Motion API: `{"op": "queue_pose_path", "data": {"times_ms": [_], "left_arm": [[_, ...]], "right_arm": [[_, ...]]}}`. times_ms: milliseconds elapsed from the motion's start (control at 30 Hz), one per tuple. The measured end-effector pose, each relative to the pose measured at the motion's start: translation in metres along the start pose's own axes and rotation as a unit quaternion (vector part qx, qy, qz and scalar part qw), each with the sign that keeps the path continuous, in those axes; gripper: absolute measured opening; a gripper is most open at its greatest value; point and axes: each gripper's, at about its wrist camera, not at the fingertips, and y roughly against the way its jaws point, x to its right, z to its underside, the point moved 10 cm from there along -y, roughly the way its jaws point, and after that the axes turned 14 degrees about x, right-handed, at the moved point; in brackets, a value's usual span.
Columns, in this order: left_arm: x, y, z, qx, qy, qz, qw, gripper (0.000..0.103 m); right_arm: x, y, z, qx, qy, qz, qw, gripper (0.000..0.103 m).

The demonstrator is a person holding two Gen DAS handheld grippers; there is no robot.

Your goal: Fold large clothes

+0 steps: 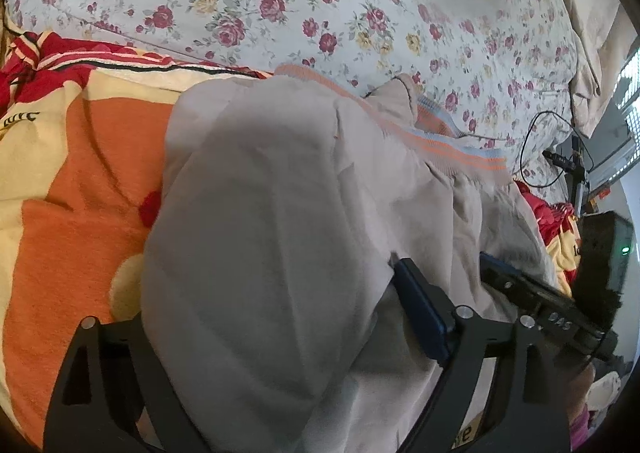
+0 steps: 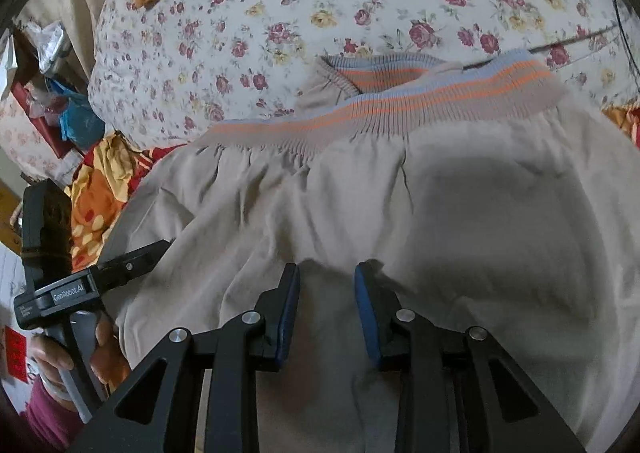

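A large beige garment with a ribbed hem striped orange and light blue lies on the bed. In the left wrist view the cloth drapes over my left gripper; its left finger is covered and only the right blue pad shows, so its jaws look wide apart. The right gripper shows at the right edge, on the cloth. In the right wrist view my right gripper is open, pads on either side of a fabric fold of the garment. The striped hem lies ahead. The left gripper touches the garment's left edge.
A floral white quilt covers the bed behind the garment. An orange, red and cream blanket lies under it at the left. A black cable and bedside clutter lie at the bed's edges.
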Motion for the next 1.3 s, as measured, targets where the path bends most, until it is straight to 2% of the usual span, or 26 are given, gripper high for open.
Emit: {"op": "queue_pose_path", "data": {"times_ms": [200,233,300,333,400,467,533,567,700,800,867,900,967,1067,1133,1167,1233,1300], "left_arm": [[0.002,0.000,0.002,-0.002,-0.010,0.004,0.9999,0.087],[0.003,0.000,0.002,-0.004,-0.012,0.009,0.9999,0.082],[0.007,0.001,0.004,-0.014,-0.008,0.026,0.9995,0.052],[0.008,0.002,0.004,-0.017,0.002,0.030,0.9994,0.047],[0.013,0.011,0.001,-0.020,0.014,0.037,0.9990,0.031],[0.021,0.019,-0.001,-0.020,0.005,0.045,0.9988,0.028],[0.030,0.027,-0.004,-0.022,-0.005,0.045,0.9987,0.027],[0.037,0.031,-0.007,-0.025,-0.009,0.046,0.9986,0.026],[0.079,0.045,-0.024,-0.022,-0.051,0.048,0.9973,0.024],[0.125,0.052,-0.035,-0.017,-0.089,0.057,0.9942,0.024],[0.159,0.050,-0.039,-0.015,-0.115,0.066,0.9911,0.024],[0.175,0.047,-0.038,-0.015,-0.127,0.070,0.9894,0.024],[0.207,0.036,-0.035,-0.019,-0.151,0.077,0.9853,0.024],[0.249,0.013,-0.020,-0.034,-0.182,0.085,0.9790,0.024],[0.268,-0.003,-0.008,-0.046,-0.195,0.086,0.9759,0.024],[0.277,-0.014,0.002,-0.057,-0.196,0.090,0.9749,0.024],[0.286,-0.024,0.018,-0.077,-0.198,0.101,0.9719,0.026],[0.291,-0.027,0.032,-0.095,-0.191,0.120,0.9695,0.039]], "right_arm": [[-0.016,0.007,0.000,-0.005,0.004,-0.025,1.000,0.034],[-0.016,0.006,0.002,-0.009,0.013,-0.021,1.000,0.034],[-0.012,-0.001,0.011,-0.024,0.028,-0.009,0.999,0.034],[-0.011,-0.002,0.011,-0.023,0.021,-0.012,0.999,0.034],[-0.009,0.006,0.006,-0.018,-0.005,-0.019,1.000,0.036],[-0.011,0.019,-0.006,0.005,-0.009,-0.037,0.999,0.034],[0.001,0.016,-0.006,0.004,0.008,-0.004,1.000,0.034],[0.013,0.003,0.007,-0.026,0.011,0.022,0.999,0.034],[0.012,0.003,0.009,-0.015,-0.004,0.003,1.000,0.034],[0.021,0.022,-0.001,-0.010,-0.043,-0.011,0.999,0.037],[0.046,0.038,-0.013,0.009,-0.088,0.001,0.996,0.043],[0.058,0.043,-0.016,0.014,-0.110,0.005,0.994,0.043],[0.082,0.051,-0.018,0.023,-0.178,-0.011,0.984,0.043],[0.116,0.062,-0.017,0.039,-0.287,-0.038,0.956,0.043],[0.138,0.067,-0.013,0.053,-0.366,-0.054,0.927,0.043],[0.150,0.069,-0.009,0.059,-0.417,-0.072,0.904,0.043],[0.162,0.070,-0.006,0.067,-0.474,-0.104,0.872,0.043],[0.166,0.069,-0.006,0.070,-0.498,-0.118,0.856,0.042]]}}
